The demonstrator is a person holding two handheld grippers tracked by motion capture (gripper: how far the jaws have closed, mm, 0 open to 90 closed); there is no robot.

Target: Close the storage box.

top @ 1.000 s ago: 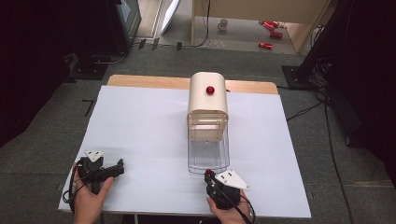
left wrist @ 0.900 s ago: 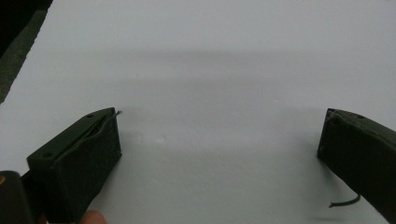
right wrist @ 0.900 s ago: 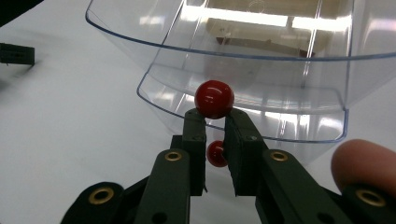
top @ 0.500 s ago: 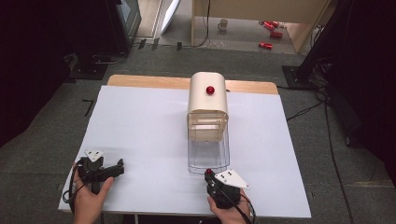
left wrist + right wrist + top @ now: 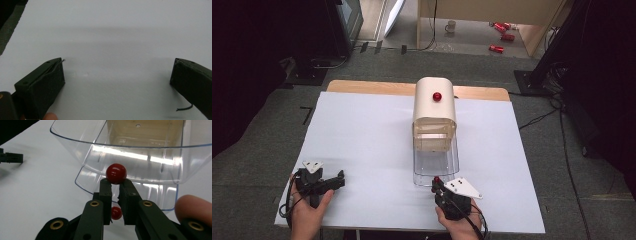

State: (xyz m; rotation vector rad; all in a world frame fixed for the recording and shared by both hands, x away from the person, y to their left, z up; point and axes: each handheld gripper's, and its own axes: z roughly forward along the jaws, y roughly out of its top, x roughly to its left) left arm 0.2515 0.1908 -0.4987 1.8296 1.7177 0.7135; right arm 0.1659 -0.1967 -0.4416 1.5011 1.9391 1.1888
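Note:
A cream box (image 5: pixel 434 107) with a red knob (image 5: pixel 438 96) on its top stands at the middle of the white table (image 5: pixel 362 145). A clear plastic drawer (image 5: pixel 435 162) (image 5: pixel 140 152) sticks out of the box's front towards me. The drawer's front carries a small red knob (image 5: pixel 436 179) (image 5: pixel 116 173). My right gripper (image 5: pixel 437 183) (image 5: pixel 116 183) is shut on that knob, with its jaws close together just under the ball. My left gripper (image 5: pixel 340 179) (image 5: pixel 117 72) lies on the table at the near left. Its jaws stand wide open with bare white surface between them.
A strip of wooden tabletop (image 5: pixel 377 87) shows behind the white sheet. On the floor beyond are a mug (image 5: pixel 451 26), red cans (image 5: pixel 502 37) and cables (image 5: pixel 562 130). Dark stands flank the table at left and right.

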